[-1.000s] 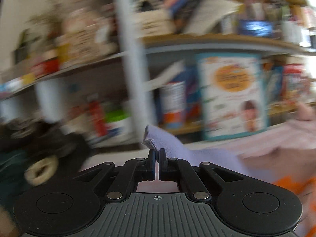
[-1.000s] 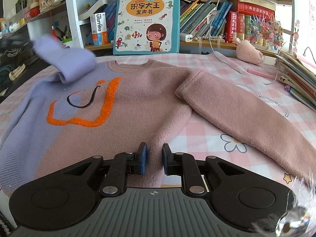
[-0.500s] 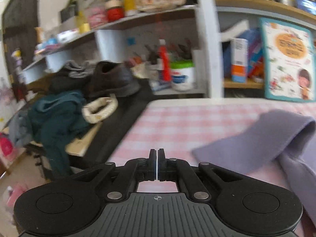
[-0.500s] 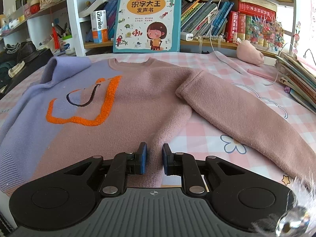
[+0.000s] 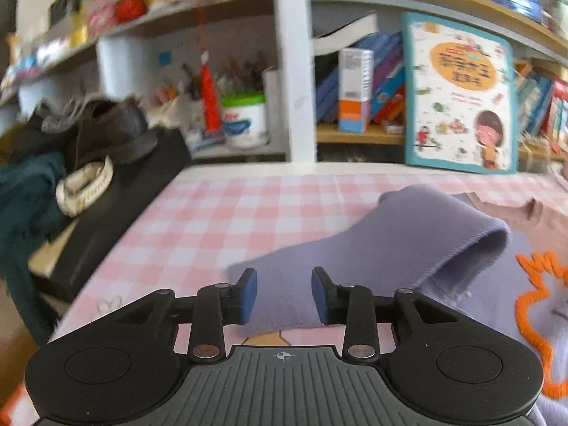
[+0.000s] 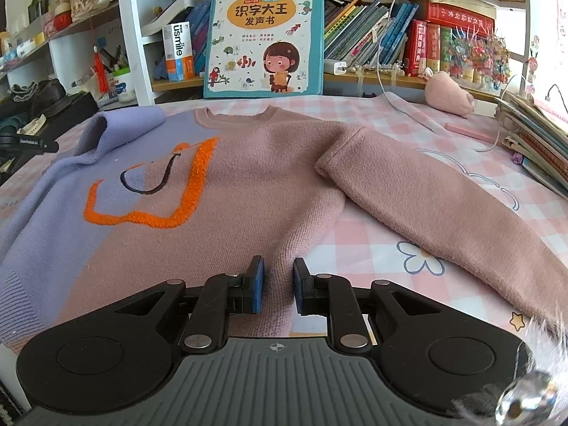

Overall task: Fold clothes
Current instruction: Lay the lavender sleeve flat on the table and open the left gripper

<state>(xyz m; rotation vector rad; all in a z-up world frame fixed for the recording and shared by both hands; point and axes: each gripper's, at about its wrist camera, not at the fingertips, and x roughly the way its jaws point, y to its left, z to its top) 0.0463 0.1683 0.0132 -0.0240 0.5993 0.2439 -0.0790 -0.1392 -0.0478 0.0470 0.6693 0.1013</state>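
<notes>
A purple and pink sweater [image 6: 248, 184] with an orange outline lies flat on the pink checked tablecloth [image 6: 383, 234]. Its purple sleeve [image 5: 355, 245] is folded in over the purple side; it also shows in the right wrist view [image 6: 120, 127]. The pink sleeve [image 6: 443, 206] stretches out to the right. My left gripper [image 5: 283, 293] is open and empty, just above the cuff end of the purple sleeve. My right gripper [image 6: 276, 287] is open a little and empty, low over the sweater's bottom hem.
A picture book [image 6: 264, 32] leans on the shelf behind the table. A pink plush toy [image 6: 449, 97], a white cable [image 6: 408, 110] and a book stack [image 6: 536, 142] lie at the right. Shoes and dark clothes [image 5: 88, 142] sit on a black surface off the table's left edge.
My left gripper held the purple sleeve, let it go folded onto the sweater, drew back shut, and has now opened over the cuff. The right gripper has not moved.
</notes>
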